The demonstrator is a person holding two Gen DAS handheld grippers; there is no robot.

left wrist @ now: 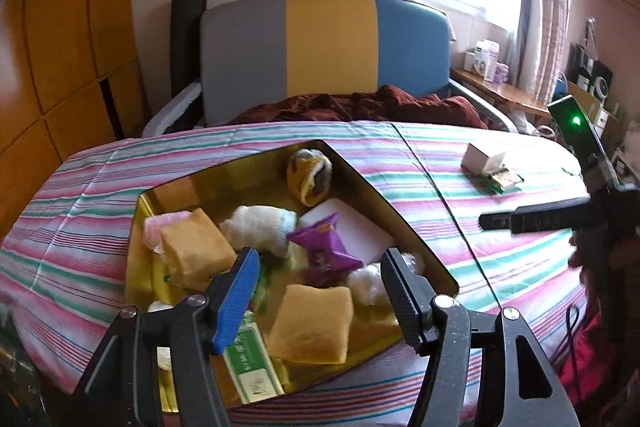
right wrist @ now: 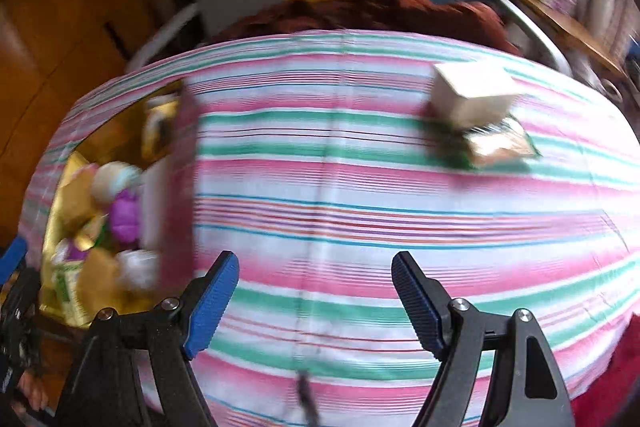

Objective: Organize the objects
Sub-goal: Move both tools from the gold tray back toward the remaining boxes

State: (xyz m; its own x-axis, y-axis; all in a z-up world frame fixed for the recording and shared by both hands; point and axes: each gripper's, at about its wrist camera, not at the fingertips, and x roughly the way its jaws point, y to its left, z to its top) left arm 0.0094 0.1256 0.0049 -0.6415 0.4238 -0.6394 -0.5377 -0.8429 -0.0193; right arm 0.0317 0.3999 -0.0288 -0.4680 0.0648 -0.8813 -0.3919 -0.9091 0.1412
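Observation:
A gold box (left wrist: 400, 223) sits on the striped cloth (left wrist: 440, 227). It holds two yellow pads, white socks, a rolled yellow sock (left wrist: 310, 175), a purple packet (left wrist: 324, 247), a white block (left wrist: 352, 227) and a green carton (left wrist: 248, 363). My left gripper (left wrist: 319, 259) hangs open over the box's near half, gripping nothing. At the far right of the cloth a small white box (left wrist: 480, 159) (right wrist: 472, 95) rests on a green packet (left wrist: 506, 181) (right wrist: 500, 143). My right gripper (right wrist: 315, 263) (left wrist: 486, 221) is open and empty above bare cloth, with the gold box (right wrist: 60, 187) to its left. The right wrist view is motion-blurred.
Behind the cloth lie a dark red blanket (left wrist: 360, 107) and a grey, yellow and blue headboard (left wrist: 328, 43). A wooden wardrobe (left wrist: 60, 27) stands on the left. A wooden shelf (left wrist: 504, 91) with small boxes runs under the window at the right.

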